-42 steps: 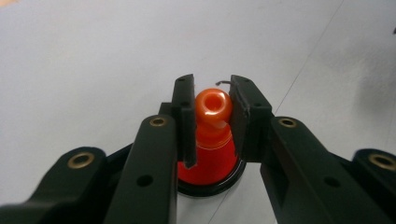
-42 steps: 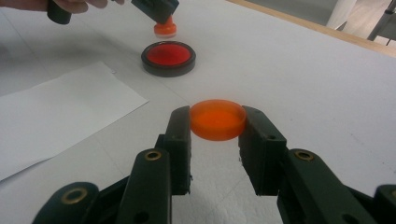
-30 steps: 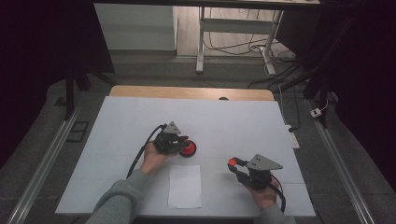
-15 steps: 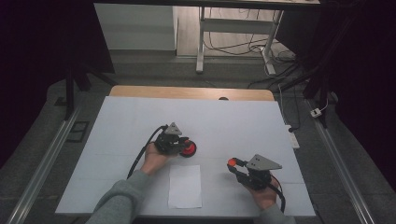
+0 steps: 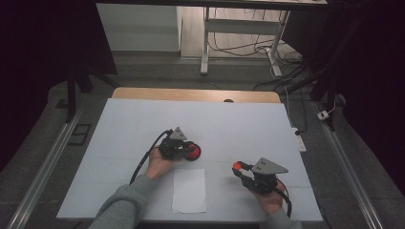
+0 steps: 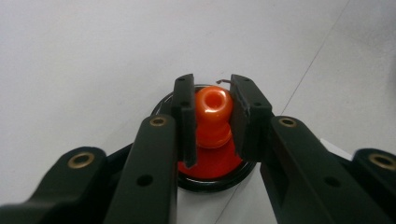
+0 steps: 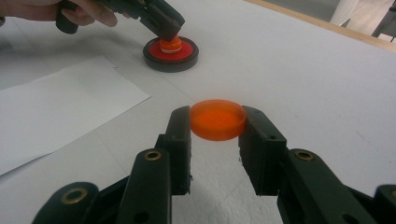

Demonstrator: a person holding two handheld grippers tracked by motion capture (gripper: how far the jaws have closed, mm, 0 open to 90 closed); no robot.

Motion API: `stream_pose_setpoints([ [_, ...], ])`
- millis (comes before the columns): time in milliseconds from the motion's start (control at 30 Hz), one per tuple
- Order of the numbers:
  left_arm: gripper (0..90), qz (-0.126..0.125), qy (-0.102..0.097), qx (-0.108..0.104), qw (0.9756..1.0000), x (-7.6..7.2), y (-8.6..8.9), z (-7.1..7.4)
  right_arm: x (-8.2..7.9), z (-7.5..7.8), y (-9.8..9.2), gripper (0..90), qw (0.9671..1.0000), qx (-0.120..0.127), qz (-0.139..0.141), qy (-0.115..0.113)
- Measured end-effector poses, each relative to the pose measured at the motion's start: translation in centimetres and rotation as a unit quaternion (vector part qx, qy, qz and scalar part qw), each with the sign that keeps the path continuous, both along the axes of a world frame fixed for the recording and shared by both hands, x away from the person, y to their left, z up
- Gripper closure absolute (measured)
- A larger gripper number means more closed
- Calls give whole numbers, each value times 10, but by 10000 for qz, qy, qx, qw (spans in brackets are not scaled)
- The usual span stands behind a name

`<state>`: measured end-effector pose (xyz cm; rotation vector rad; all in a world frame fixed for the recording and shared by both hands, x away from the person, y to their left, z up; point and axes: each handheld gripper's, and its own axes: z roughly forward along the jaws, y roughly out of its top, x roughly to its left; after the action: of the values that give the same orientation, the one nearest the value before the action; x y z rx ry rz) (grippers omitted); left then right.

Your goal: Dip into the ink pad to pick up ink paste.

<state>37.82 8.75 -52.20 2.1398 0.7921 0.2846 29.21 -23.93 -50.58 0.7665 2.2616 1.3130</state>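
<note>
A round black-rimmed red base (image 6: 208, 169) rests on the white table, and an orange knob (image 6: 213, 106) stands up from its middle. My left gripper (image 6: 213, 99) is shut on that knob, one pad on each side. In the high view this gripper (image 5: 190, 151) lies left of centre with the base (image 5: 193, 153) at its tip. My right gripper (image 7: 218, 122) is shut on a flat orange cap (image 7: 218, 119), held just above the table. Seen from above, the right gripper (image 5: 238, 167) sits at the front right with the cap (image 5: 236, 166) pointing left. The right gripper view also has the base (image 7: 171, 53) farther off.
A white sheet of paper (image 5: 189, 190) lies near the front edge between the two hands. The white table top (image 5: 239, 124) has a wooden strip (image 5: 191, 94) along its far edge. Metal rails run down both sides, and a power strip (image 5: 298, 140) lies off the right edge.
</note>
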Motion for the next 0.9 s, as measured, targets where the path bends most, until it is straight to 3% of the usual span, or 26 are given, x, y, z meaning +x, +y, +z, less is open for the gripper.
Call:
stream_pose_setpoints([
  [233, 728, 53, -125, 145, 9998, -3, -4, -1, 0, 0, 1, 645, 10000, 11, -1, 1],
  [467, 728, 37, -108, 52, 9999, -3, -2, -3, -1, 0, 2, 645, 10000, 0, 3, -12],
  [900, 729, 76, -212, 77, 9997, -6, -3, -5, -1, 0, 2, 645, 10000, -2, 7, 2],
])
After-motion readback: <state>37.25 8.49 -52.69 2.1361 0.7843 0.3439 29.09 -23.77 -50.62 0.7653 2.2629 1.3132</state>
